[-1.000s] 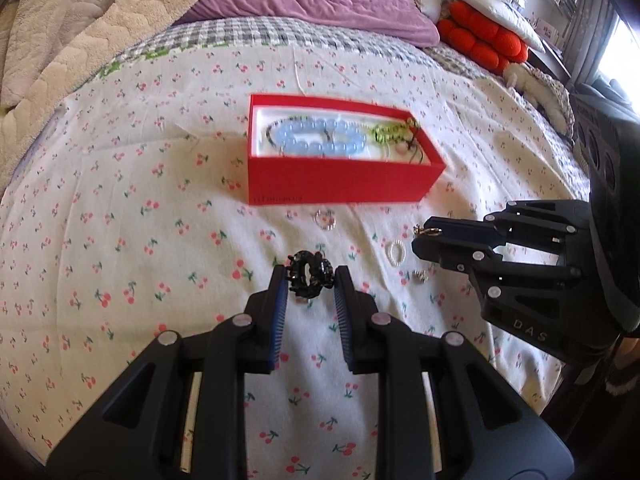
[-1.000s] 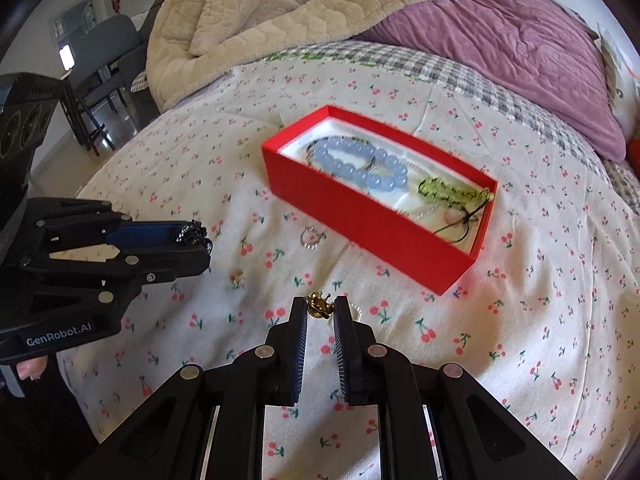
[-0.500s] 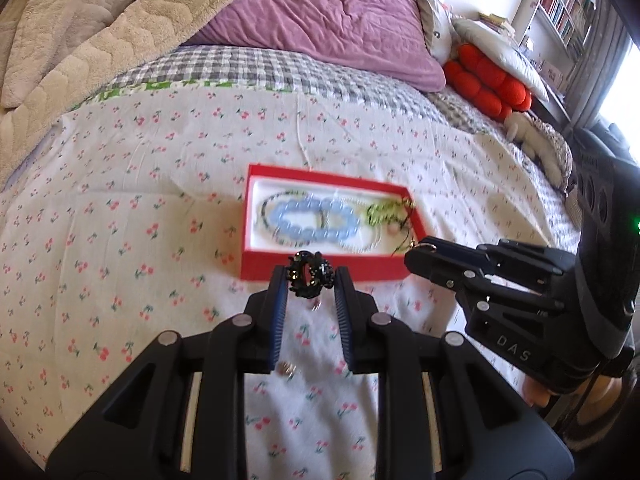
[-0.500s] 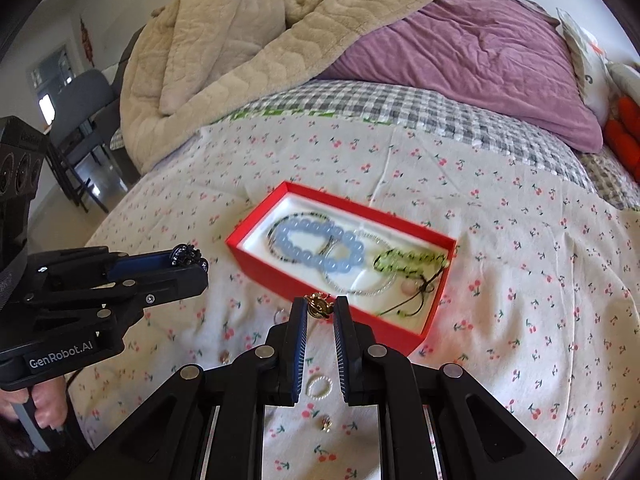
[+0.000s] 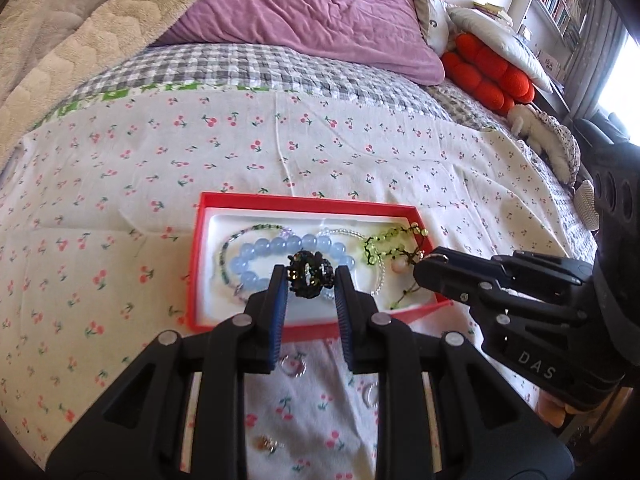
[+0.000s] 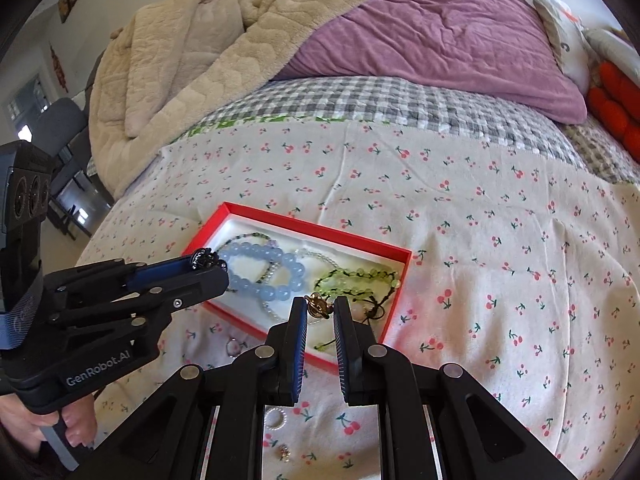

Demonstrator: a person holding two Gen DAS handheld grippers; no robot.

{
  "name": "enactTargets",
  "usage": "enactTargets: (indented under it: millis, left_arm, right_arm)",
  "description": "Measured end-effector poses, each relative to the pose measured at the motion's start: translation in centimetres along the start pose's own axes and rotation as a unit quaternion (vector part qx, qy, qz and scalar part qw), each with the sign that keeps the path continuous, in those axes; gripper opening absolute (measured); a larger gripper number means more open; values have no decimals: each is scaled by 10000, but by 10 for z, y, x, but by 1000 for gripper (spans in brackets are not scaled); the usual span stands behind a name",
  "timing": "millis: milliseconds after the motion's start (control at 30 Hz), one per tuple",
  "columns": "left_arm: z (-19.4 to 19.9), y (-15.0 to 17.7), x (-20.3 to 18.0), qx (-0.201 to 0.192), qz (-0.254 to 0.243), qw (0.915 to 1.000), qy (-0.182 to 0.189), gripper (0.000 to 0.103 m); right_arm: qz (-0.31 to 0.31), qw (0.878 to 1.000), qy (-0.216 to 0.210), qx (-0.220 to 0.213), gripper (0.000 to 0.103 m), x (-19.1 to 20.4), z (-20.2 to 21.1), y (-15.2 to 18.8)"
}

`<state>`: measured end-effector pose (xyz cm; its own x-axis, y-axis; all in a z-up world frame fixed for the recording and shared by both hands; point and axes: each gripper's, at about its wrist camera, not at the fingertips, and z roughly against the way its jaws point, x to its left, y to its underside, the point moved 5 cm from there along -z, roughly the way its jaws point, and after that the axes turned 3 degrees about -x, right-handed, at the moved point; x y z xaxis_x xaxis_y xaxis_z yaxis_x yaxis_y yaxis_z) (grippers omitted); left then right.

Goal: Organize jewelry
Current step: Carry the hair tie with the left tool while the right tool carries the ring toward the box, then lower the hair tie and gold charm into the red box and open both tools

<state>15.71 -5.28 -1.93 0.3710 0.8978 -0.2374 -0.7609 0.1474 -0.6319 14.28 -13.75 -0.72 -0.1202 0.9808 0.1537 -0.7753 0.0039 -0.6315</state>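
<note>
A black beaded ring [image 5: 310, 275] sits pinched between the nearly closed fingers of the left gripper [image 5: 310, 280], held above the blue bead bracelet [image 5: 280, 258] inside the red jewelry box [image 5: 195, 264]. The right gripper [image 6: 320, 307] clamps a small gold ring [image 6: 319, 306] over the box's near right end, by the green bead strand [image 6: 356, 278]. Three more rings [image 5: 294, 366] lie on the cherry-print sheet [image 5: 120, 168] just before the box.

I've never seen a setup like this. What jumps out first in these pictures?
The bright red box on the cherry-print sheet stands out, with a blue bead bracelet and green bead strand inside. Over it, the left gripper pinches a black beaded ring, and the right gripper pinches a small gold ring.
</note>
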Motion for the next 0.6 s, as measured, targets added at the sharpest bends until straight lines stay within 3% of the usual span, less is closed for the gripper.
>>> enactTargets:
  millis: [467, 600]
  left_arm:
    - [-18, -2, 3, 70, 60, 9999, -125, 26]
    - [-13, -4, 6, -19, 102, 9997, -234, 44]
  right_arm:
    - [-174, 9998, -54, 92, 14, -11, -13, 2]
    - [-218, 9997, -38, 109, 16, -12, -10, 1]
